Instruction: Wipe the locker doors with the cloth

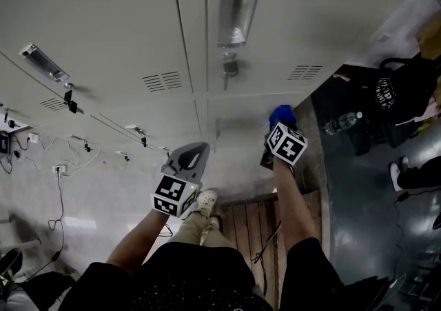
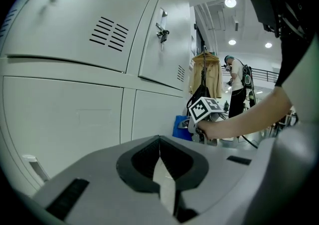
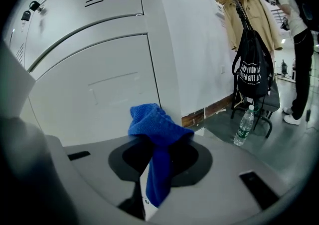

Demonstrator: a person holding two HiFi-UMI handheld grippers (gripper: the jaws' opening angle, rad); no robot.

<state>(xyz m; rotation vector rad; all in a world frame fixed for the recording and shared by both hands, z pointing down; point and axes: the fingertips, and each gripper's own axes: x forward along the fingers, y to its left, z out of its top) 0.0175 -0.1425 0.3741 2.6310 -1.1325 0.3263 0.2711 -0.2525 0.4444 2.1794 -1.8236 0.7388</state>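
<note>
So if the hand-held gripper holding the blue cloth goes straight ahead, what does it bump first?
Probably the lower locker door, near its right edge. The blue cloth sticks out in front of the right hand-held gripper, so it would touch first. Distance is unclear.

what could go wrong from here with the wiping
1. The right gripper pinches only a narrow fold of the blue cloth. Most of it bunches loose above the jaws, so rubbing on the locker door might pull it free.
2. Keys hang from a lock higher up, and the cloth could snag on them.
3. A water bottle stands on the floor nearby and might get knocked over.
</note>
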